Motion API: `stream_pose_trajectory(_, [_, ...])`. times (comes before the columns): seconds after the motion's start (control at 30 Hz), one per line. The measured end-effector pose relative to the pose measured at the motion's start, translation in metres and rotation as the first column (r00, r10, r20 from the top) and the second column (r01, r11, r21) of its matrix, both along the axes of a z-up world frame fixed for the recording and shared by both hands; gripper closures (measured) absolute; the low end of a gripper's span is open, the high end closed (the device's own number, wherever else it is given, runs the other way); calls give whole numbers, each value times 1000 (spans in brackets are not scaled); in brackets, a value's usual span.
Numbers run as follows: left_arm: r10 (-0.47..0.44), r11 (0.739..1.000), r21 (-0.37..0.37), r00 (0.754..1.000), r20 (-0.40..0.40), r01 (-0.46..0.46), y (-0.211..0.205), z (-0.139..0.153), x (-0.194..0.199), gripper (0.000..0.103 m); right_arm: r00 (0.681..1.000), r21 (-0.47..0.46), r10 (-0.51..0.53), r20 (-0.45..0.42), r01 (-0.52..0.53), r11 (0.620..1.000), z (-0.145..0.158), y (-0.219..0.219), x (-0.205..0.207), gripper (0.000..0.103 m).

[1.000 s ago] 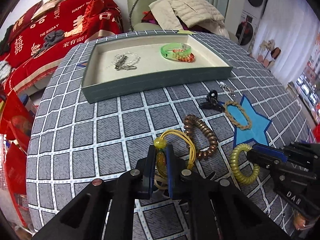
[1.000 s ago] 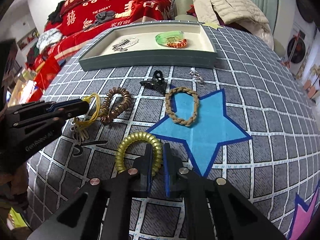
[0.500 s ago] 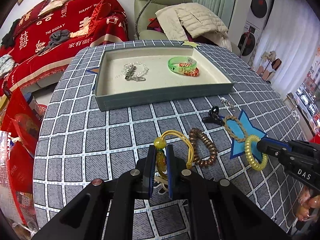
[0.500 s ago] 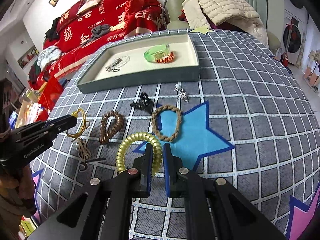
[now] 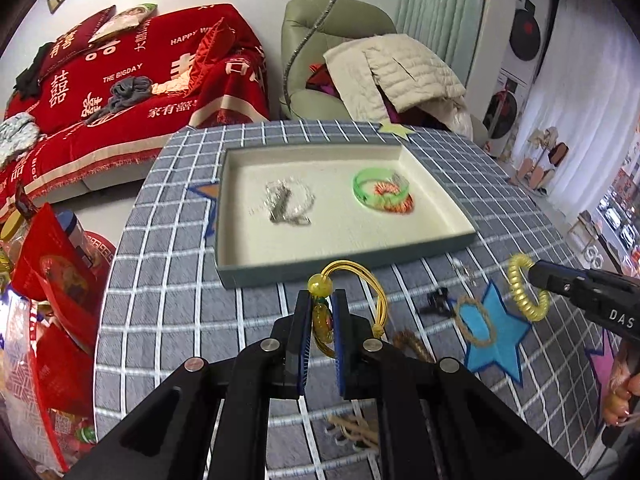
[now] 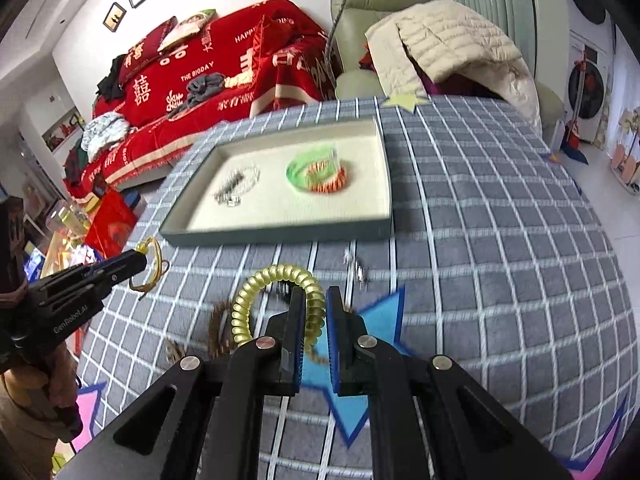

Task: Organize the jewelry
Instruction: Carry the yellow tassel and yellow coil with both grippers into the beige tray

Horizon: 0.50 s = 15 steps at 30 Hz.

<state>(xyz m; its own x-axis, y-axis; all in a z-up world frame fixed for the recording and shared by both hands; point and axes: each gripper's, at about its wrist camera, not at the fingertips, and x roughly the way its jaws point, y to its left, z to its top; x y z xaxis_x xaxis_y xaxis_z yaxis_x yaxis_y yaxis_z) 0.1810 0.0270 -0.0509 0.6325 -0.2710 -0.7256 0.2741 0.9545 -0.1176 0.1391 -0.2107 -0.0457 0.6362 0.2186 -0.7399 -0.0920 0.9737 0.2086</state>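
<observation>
My left gripper [image 5: 322,300] is shut on a yellow cord bracelet with a bead [image 5: 352,276], held in the air just short of the grey tray [image 5: 344,268]. My right gripper [image 6: 314,300] is shut on a gold coil hair tie [image 6: 276,280], also lifted above the table; it shows in the left wrist view [image 5: 524,292] too. The tray holds a silver chain [image 5: 288,204], a green bangle [image 5: 376,188] and an orange coil [image 5: 394,200]. A braided tan ring [image 5: 476,324], a brown coil tie [image 5: 412,344], a black clip [image 5: 438,300] and a small silver piece [image 5: 464,272] lie on the cloth.
The round table has a grey checked cloth [image 5: 180,280] with blue star patches [image 5: 496,332]. Red bags [image 5: 52,280] stand off its left edge. A red sofa [image 5: 132,76] and a green armchair with a jacket [image 5: 380,64] stand behind.
Both grippers have lifted their pieces off the cloth and moved up and forward toward the tray. The tray now looks closer and larger.
</observation>
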Motion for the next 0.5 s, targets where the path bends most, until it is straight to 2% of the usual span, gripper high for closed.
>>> stream_pose_trajectory(0.27, [25, 1000, 12, 1000, 18, -25, -4, 11, 44, 72, 999, -8, 29, 27, -28, 1000, 22, 4, 45, 92])
stream_pose_trajectory(0.5, [39, 999, 27, 999, -1, -39, -10, 10, 84, 72, 999, -6, 51, -5, -51, 999, 15, 15, 93, 92])
